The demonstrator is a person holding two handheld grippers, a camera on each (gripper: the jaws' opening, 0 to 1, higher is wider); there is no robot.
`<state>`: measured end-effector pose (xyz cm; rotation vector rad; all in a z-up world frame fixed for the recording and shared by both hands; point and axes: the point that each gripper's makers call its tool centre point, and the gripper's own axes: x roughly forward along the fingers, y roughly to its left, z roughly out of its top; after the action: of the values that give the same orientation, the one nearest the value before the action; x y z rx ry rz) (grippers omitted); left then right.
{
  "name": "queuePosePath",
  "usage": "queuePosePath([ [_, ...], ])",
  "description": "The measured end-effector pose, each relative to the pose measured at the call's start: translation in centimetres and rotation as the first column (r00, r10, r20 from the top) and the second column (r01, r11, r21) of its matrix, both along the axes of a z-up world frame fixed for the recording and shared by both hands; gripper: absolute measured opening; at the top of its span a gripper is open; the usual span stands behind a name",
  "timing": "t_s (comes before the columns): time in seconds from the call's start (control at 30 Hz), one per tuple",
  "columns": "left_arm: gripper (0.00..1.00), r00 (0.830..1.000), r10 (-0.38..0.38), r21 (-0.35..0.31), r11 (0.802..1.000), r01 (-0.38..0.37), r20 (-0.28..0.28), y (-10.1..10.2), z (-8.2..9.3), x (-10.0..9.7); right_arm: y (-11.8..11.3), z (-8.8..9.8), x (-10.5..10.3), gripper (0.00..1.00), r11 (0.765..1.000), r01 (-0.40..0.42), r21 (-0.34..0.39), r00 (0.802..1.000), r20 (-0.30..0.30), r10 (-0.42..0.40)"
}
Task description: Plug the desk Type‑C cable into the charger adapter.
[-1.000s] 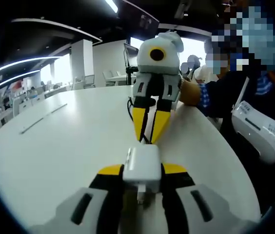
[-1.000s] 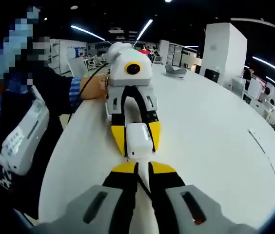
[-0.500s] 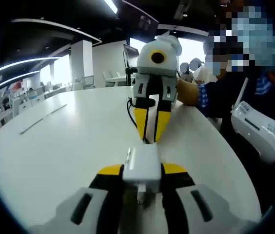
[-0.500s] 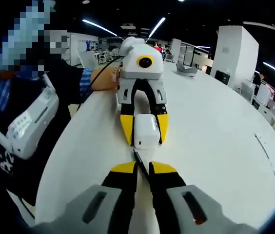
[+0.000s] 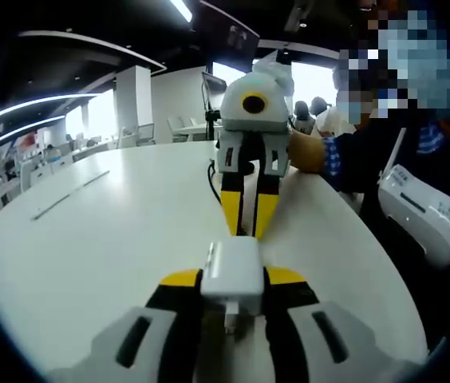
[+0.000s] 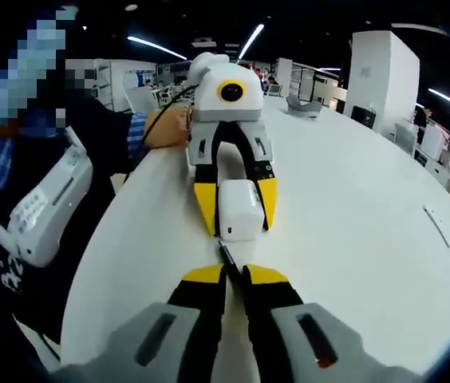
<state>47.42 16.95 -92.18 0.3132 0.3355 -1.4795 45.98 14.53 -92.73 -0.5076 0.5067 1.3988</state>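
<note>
Light: bright ceiling strips at the top, dark ceiling.
Glare: window upper centre blown out.
Edges: bowed; far background perhaps soft.

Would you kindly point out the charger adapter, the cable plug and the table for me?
charger adapter [image 6: 238,210], right gripper view, its white top face.
cable plug [image 6: 226,255], right gripper view, dark tip protruding from the right tongs.
table [image 5: 97,231], left gripper view, bare white surface.
</note>
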Motion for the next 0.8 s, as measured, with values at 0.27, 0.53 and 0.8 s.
queuePosePath([
  [0.27, 0.28, 1.0, -0.001, -0.001, 1.0, 0.001, -0.001, 0.0, 0.0, 0.0, 0.2, -0.2, -0.3, 0.04, 0.999, 0.021, -0.044, 1.0, 0.014, -0.021],
  [0.53, 0.28, 1.0, -0.001, -0.002, 1.0, 0.001, 0.0, -0.1, 0.0, 0.1, 0.1, -0.3, -0.3, 0.03, 0.997, 0.037, -0.069, 0.999, 0.014, -0.036],
  [0.8, 0.28, 1.0, -0.004, -0.004, 1.0, 0.004, 0.0, 0.0, 0.1, 0.1, -0.1, 1.1, -0.4, 0.03, 0.999, 0.043, -0.016, 0.999, 0.001, -0.043],
])
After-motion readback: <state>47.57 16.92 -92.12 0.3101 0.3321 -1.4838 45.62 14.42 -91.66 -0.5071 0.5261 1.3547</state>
